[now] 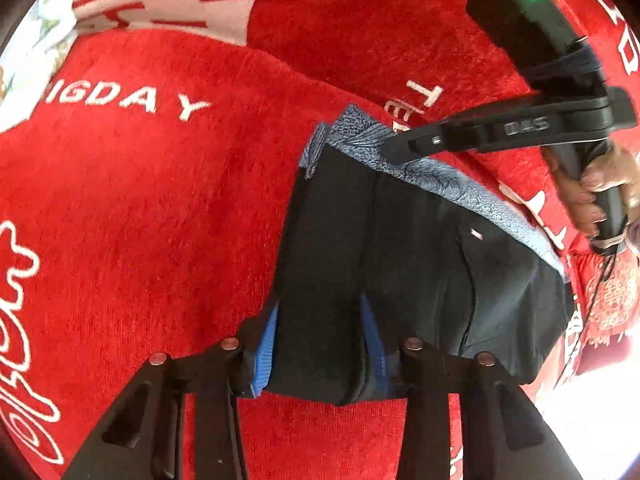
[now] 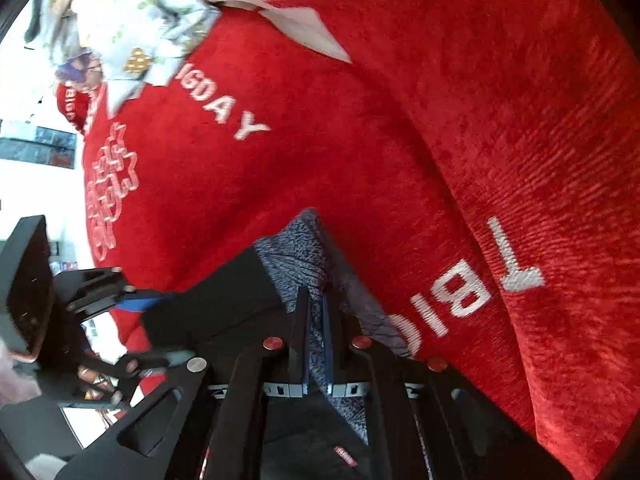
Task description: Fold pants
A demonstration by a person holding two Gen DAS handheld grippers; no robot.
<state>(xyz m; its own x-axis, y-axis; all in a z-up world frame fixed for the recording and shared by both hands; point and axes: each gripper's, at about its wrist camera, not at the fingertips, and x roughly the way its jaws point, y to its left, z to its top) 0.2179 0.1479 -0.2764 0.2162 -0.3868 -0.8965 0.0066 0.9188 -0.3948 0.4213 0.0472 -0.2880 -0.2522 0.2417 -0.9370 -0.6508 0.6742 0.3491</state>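
Observation:
Black pants [image 1: 420, 264] with a blue-grey patterned lining [image 1: 440, 178] hang folded between both grippers above a red blanket [image 1: 160, 208]. My left gripper [image 1: 320, 344] has blue pads wide apart with a thick fold of the black cloth between them; its grip is unclear. My right gripper [image 1: 394, 148] reaches in from the right and pinches the patterned edge. In the right wrist view, its jaws [image 2: 316, 320] are nearly closed on the patterned lining [image 2: 296, 256], with the black cloth [image 2: 224, 300] to the left.
The red plush blanket [image 2: 400, 140] with white lettering covers the surface under the pants. A pale floral cloth [image 2: 132, 20] lies at its far edge. The left gripper also appears in the right wrist view [image 2: 100, 292]. A hand [image 1: 600, 188] holds the right gripper.

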